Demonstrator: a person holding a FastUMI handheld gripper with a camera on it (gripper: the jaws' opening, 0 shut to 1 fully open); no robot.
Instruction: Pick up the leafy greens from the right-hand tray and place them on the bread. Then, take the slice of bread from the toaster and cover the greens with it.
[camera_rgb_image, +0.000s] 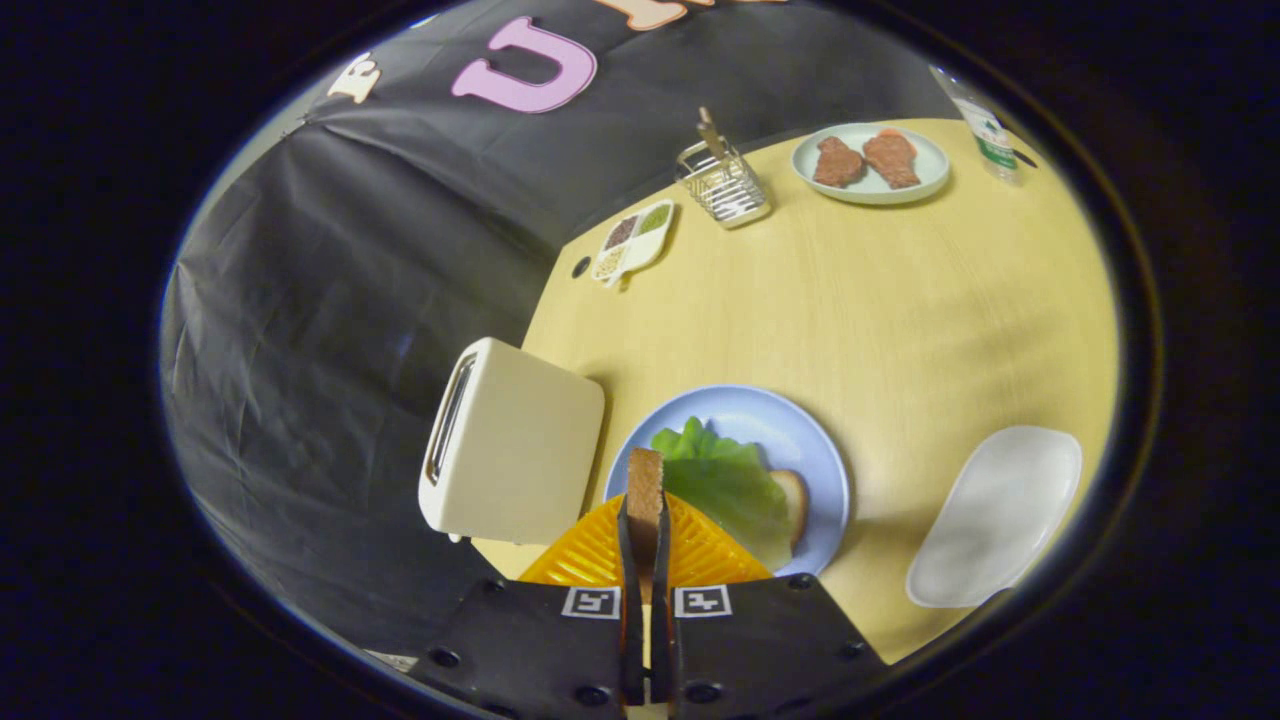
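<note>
So the gripper (645, 530) is pinching the bread slice (645, 492) on edge between its fingers, and the greens (730, 485) on the blue plate (790, 420) sit just ahead and slightly right, toaster (515, 455) off to the left.

Gripper (645, 520): fingers pinched on an upright slice of bread (645, 492), above the near rim of the blue plate (820, 450).
Toaster (510, 455): stands just beside the plate, walling that side.
White tray (1000, 515): lies apart from the plate on the other side; bare table (900, 320) between them.
Wire rack (722, 185), divided dish (633, 243), plate of meat (870, 163), bottle (988, 135): far edge, well beyond an open stretch of table.
</note>
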